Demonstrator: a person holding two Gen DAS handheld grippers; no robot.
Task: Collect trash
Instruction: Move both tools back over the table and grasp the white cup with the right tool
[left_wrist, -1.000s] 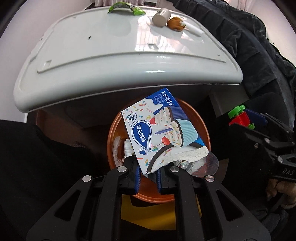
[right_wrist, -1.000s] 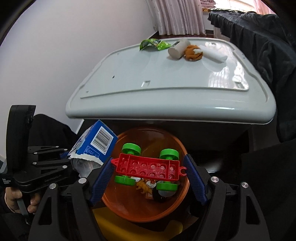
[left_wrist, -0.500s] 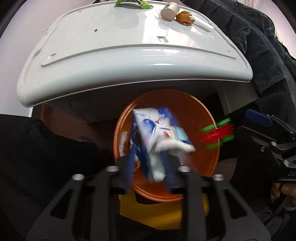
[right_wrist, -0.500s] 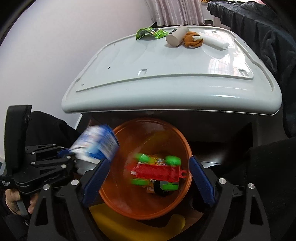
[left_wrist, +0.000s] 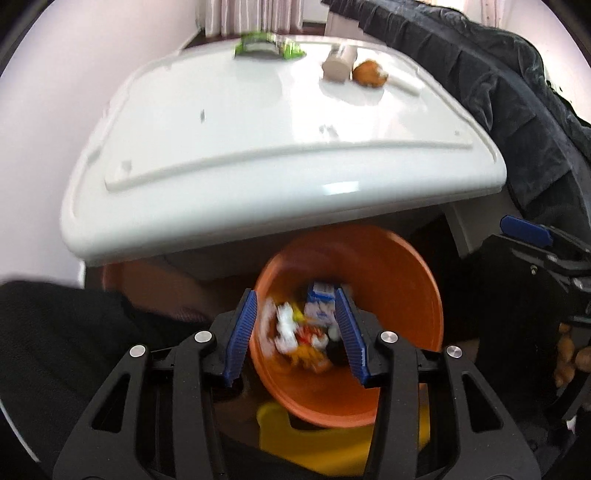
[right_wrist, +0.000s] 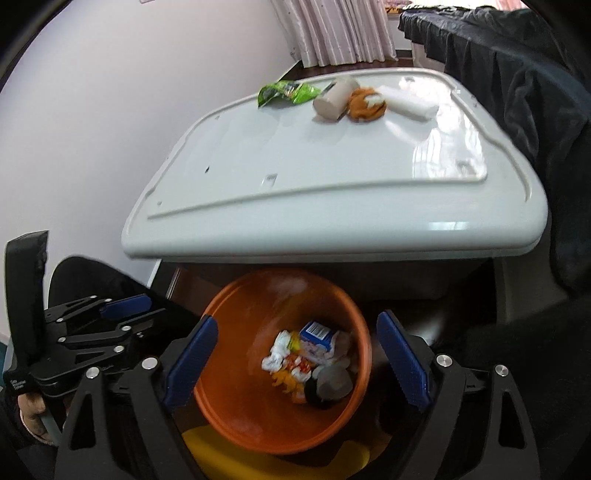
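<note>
An orange bin (left_wrist: 399, 280) (right_wrist: 236, 391) stands on the floor below a white table (left_wrist: 258, 129) (right_wrist: 332, 166). Inside lie a blue and white snack box (right_wrist: 316, 331) (left_wrist: 322, 301), crumpled wrappers and other trash. My left gripper (left_wrist: 299, 338) is open and empty above the bin. My right gripper (right_wrist: 295, 363) is open and empty above the bin. On the table's far side lie a green wrapper (right_wrist: 288, 92) (left_wrist: 267, 46), a paper roll core (right_wrist: 330, 101) (left_wrist: 339, 64), an orange plush (right_wrist: 367, 103) (left_wrist: 369, 74) and a white roll (right_wrist: 408, 103).
A yellow object (right_wrist: 280, 461) (left_wrist: 314, 439) sits under the bin. Dark cloth (right_wrist: 517, 55) (left_wrist: 498, 74) hangs to the table's right. A pale wall (right_wrist: 92, 110) is on the left. The other gripper shows in each view, the right one (left_wrist: 539, 258) and the left one (right_wrist: 85, 339).
My left gripper opened and the snack box fell into the bin. My right gripper opened and the red and green toy block dropped into the bin. Both grippers rose.
</note>
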